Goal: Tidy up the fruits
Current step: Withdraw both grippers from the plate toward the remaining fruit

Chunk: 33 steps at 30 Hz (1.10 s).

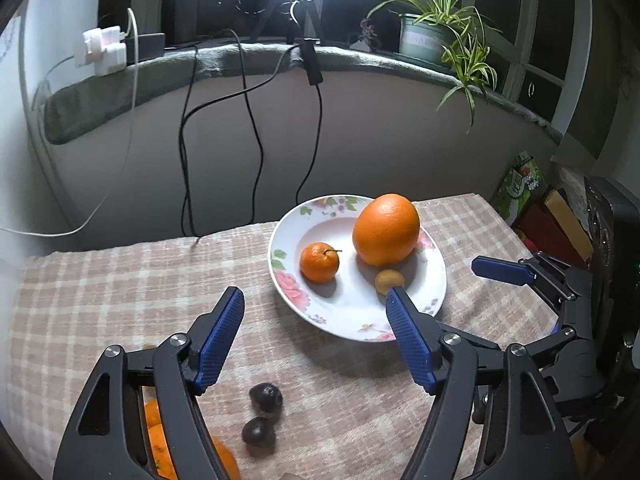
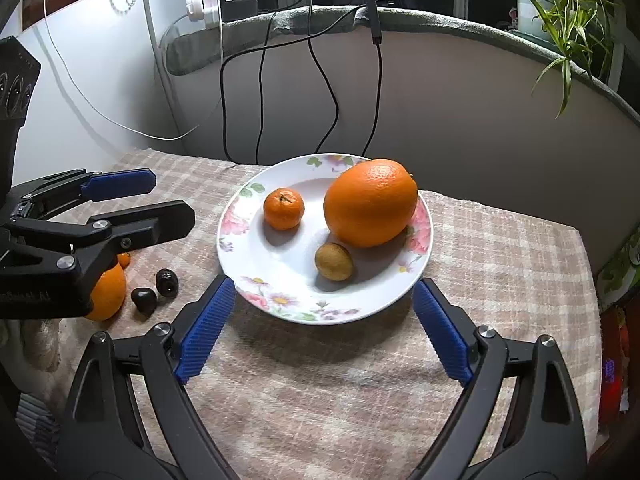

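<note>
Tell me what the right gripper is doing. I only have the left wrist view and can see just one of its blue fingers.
Observer: The right gripper is open and empty, with its fingers spread at the near rim of the plate.
Operator: What is the orange thing behind my left finger?
Observer: That is a loose orange on the cloth beside the two dark fruits. It is partly hidden by the left gripper.
Operator: Is the brown fruit fully on the plate?
Observer: Yes, the small brown fruit sits whole on the plate, in front of the big orange.
</note>
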{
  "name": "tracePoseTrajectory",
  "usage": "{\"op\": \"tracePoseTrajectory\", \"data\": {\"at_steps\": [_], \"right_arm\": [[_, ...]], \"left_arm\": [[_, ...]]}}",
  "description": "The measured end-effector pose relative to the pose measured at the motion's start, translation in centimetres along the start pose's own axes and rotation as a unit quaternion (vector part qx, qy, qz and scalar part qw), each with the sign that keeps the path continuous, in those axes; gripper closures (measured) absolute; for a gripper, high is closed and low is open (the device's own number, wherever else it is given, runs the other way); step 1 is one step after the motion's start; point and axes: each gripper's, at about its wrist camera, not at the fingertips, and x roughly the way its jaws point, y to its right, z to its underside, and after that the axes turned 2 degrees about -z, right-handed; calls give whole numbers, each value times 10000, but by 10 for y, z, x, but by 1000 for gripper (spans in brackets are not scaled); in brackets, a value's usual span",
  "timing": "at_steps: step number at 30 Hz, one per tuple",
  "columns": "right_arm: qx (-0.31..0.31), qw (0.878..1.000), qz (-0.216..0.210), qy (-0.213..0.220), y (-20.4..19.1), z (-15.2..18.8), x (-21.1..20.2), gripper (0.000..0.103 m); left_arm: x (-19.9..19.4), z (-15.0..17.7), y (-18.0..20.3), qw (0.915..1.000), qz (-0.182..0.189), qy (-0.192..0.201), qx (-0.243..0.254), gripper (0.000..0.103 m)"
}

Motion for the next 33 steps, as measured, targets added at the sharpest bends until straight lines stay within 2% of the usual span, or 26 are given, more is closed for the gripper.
{"op": "tracePoseTrajectory", "data": {"at_steps": [8, 15, 20, 26, 33], "right_arm": [[-64, 10000, -12, 25, -13, 0, -6, 10], [-36, 9999, -8, 126, -24, 3, -10, 10], [-35, 9993, -290, 229, -33, 1, -11, 10], [-180, 9976, -671, -16, -55, -2, -3, 10], [-321, 9921, -1170, -315, -86, 2, 9, 10]], "left_arm": [[-16, 8, -13, 9998, -84, 119, -107, 30], [-40, 25, -40, 9990, -243, 220, -304, 30], [-61, 43, -66, 9974, -447, 256, -495, 30], [-79, 71, -89, 9955, -493, 165, -795, 30], [-80, 102, -93, 9947, -463, -100, -916, 30]]}}
